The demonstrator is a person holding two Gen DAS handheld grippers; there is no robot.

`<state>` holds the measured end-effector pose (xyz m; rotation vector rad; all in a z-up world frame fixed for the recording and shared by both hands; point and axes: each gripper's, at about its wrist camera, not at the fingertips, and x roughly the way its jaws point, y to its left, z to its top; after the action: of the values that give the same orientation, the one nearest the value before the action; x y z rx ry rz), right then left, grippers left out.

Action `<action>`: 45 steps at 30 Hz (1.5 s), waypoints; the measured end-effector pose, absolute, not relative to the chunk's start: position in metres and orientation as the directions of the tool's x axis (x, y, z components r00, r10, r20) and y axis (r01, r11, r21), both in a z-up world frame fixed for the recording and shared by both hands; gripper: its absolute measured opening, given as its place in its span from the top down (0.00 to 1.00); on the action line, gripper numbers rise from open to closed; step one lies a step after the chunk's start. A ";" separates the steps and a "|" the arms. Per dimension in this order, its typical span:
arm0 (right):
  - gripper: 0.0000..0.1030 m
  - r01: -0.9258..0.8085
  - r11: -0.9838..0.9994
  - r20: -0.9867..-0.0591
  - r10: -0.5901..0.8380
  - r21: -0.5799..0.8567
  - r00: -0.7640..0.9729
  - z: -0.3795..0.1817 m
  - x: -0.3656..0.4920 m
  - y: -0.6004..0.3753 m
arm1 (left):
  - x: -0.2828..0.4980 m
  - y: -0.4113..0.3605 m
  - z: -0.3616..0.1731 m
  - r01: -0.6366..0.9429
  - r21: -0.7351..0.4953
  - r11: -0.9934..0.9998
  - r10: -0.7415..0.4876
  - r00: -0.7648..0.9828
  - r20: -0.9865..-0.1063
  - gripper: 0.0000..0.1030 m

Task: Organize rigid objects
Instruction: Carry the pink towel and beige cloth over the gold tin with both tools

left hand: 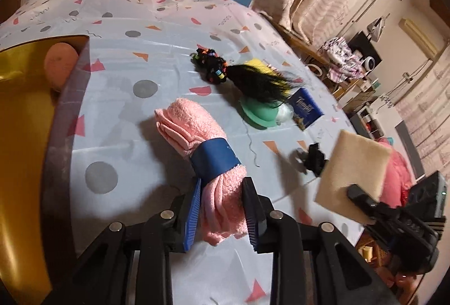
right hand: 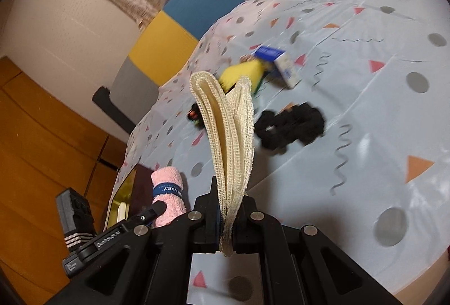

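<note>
Towel (left hand: 202, 141), pink, rolled, banded in blue: largest piece in hand, pinched at its near end by left gripper (left hand: 222, 209), far end reaching out over the surface (left hand: 118, 113). Soft terry, light, squashes under the pads; likely to droop and swing if carried by one end. Better held at or just behind the band, where the roll is tightest and least apt to unwind.

Mesh cloth (right hand: 227, 141), cream, folded in several layers: clamped at its lower edge by right gripper (right hand: 229, 220), jaws nearly closed on it, upper folds fanning free above the surface. Very light, limp, open weave; no slip risk, but layers may splay or catch on a box edge. Seen from the left wrist as a flat beige square off to the right.

Gold box (left hand: 25, 113), open, at the left edge of the surface, something peach-coloured inside: judged the place for sorted things.

Hat (left hand: 260, 115), green, with a black hair tuft (left hand: 264, 80) over it: brim stiff, best taken there.

Blue carton (left hand: 305, 109), beside the hat: rigid, light, flat sides good for a grip.

Black scrunchie (right hand: 289, 123) and beaded hair ties (left hand: 209, 63): small, soft, springy; pinch across the ring.
</note>
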<state>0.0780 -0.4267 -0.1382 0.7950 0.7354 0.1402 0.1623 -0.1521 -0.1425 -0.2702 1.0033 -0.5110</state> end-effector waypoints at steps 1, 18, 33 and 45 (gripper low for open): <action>0.95 0.143 0.708 -0.549 0.386 0.691 0.742 -0.137 0.079 -0.421 | 0.160 -0.149 -0.140 0.282 -0.452 0.846 -0.533 0.437 -0.724 0.73; 0.95 0.083 0.736 -0.580 0.453 0.672 0.677 -0.132 0.098 -0.359 | 0.140 -0.082 -0.108 0.286 -0.466 0.837 -0.545 0.506 -0.669 0.89; 0.95 0.110 0.725 -0.594 0.456 0.679 0.663 -0.142 0.095 -0.363 | 0.138 -0.142 -0.145 0.391 -0.061 0.918 -0.263 0.488 -0.832 0.67; 0.95 0.103 0.730 -0.599 0.462 0.675 0.655 -0.140 0.100 -0.354 | 0.137 -0.096 -0.108 0.337 -0.369 0.866 -0.496 0.486 -0.720 0.77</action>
<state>0.0995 -0.3541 -0.1399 0.7430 0.8492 0.2261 0.1373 -0.0964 -0.1080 -0.1874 0.9348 -0.5104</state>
